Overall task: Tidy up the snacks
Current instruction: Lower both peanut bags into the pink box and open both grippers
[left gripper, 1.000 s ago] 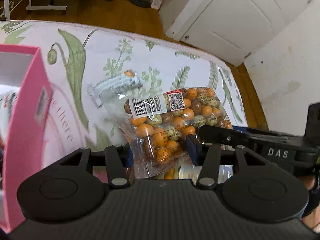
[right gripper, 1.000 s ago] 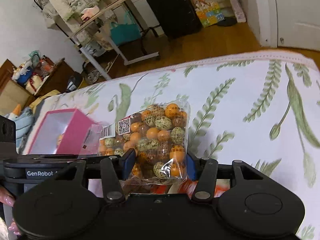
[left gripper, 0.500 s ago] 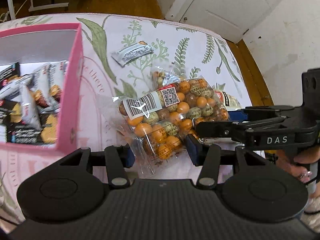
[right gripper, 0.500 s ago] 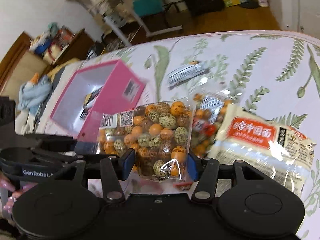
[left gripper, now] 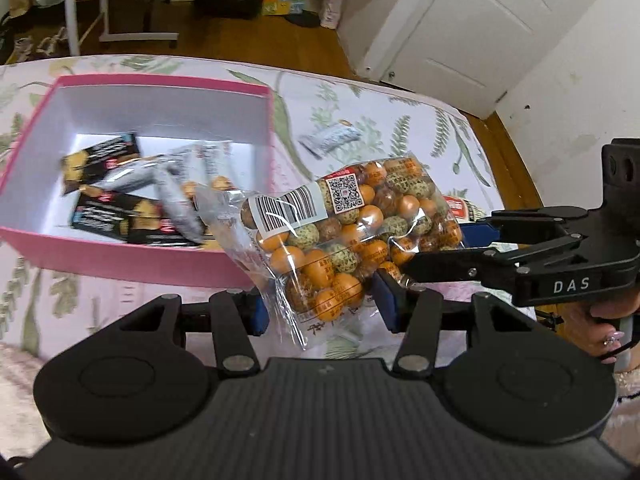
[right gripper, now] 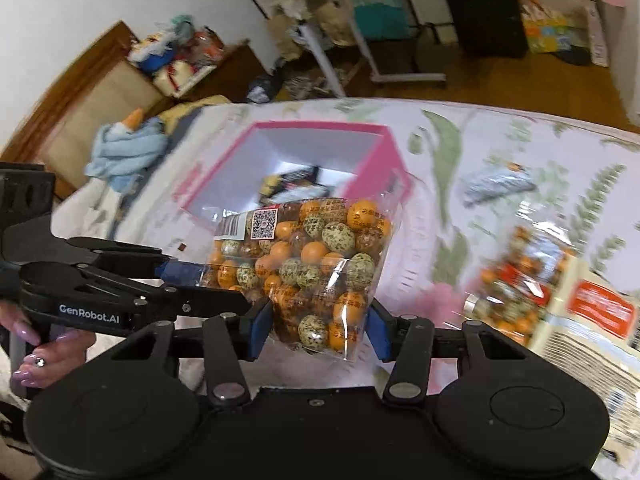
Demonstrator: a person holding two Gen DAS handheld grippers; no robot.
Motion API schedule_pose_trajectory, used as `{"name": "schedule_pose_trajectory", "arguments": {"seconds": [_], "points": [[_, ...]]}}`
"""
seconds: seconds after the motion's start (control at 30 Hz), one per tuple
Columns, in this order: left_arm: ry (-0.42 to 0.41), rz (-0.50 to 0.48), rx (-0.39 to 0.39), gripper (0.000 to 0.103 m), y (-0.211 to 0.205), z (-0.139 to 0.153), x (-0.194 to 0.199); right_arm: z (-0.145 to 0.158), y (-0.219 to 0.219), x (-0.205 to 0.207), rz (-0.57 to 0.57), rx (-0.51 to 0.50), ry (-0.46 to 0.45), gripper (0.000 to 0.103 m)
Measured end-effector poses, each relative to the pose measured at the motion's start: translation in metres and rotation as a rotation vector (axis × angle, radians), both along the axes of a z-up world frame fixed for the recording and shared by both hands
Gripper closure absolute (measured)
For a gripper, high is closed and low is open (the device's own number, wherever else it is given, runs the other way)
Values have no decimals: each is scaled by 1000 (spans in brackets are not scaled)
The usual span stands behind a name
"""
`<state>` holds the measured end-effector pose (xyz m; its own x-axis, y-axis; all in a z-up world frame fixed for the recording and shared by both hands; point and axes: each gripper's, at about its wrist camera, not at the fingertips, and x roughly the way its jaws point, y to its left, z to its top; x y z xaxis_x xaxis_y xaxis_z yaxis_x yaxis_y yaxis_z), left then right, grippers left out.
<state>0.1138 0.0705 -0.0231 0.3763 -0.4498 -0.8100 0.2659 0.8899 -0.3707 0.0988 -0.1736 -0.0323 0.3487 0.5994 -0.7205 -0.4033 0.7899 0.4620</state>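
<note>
A clear bag of orange and speckled candy balls (left gripper: pixel 344 240) (right gripper: pixel 304 264) hangs in the air at the near right corner of the pink box (left gripper: pixel 132 262) (right gripper: pixel 382 160). My left gripper (left gripper: pixel 322 308) is shut on the bag's lower end. My right gripper (right gripper: pixel 318 330) grips the other side, its jaws closing with the bag between the blue pads. Each gripper shows in the other's view, the right gripper (left gripper: pixel 448 248) from the right and the left gripper (right gripper: pixel 208 280) from the left. Several dark and silver snack packets (left gripper: pixel 120 200) lie inside the box.
On the fern-print bedspread (left gripper: pixel 400 120) lie a small silver packet (left gripper: pixel 330 138) (right gripper: pixel 500 184), a second bag of candy balls (right gripper: pixel 516 280) and a cream pack with a red label (right gripper: pixel 592 320). A hand (right gripper: pixel 36 356) holds the left gripper. Furniture and a white door stand beyond.
Both grippers rose with the bag and carried it toward the pink box. The box's inside and its packets have come into view from above.
</note>
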Motion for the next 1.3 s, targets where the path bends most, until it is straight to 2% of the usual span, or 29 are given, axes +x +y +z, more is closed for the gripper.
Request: {"name": "schedule_pose_trajectory", "arguments": {"seconds": [0.23, 0.43, 0.53, 0.73, 0.9, 0.97, 1.1, 1.17, 1.23, 1.3], "points": [[-48, 56, 57, 52, 43, 11, 12, -1, 45, 23, 54, 49, -20, 49], [-117, 161, 36, 48, 76, 2, 39, -1, 83, 36, 13, 22, -137, 49], [-125, 193, 24, 48, 85, -9, 59, -9, 93, 57, -4, 6, -131, 49], [-51, 229, -28, 48, 101, -42, 112, -25, 116, 98, -49, -94, -94, 49], [-20, 218, -27, 48, 104, -69, 137, -41, 135, 104, -91, -183, -96, 49], [17, 230, -46, 48, 107, -80, 144, -47, 138, 108, -90, -207, -88, 49], [70, 237, -95, 46, 110, -97, 155, -49, 147, 108, -81, -299, -127, 49], [87, 241, -73, 46, 106, -102, 157, -48, 149, 105, -70, -366, -175, 49], [64, 255, 0, 45, 101, -101, 152, -46, 148, 97, -60, -427, -252, 46], [26, 248, 20, 44, 96, -97, 143, -43, 141, 93, -55, -434, -282, 44]]}}
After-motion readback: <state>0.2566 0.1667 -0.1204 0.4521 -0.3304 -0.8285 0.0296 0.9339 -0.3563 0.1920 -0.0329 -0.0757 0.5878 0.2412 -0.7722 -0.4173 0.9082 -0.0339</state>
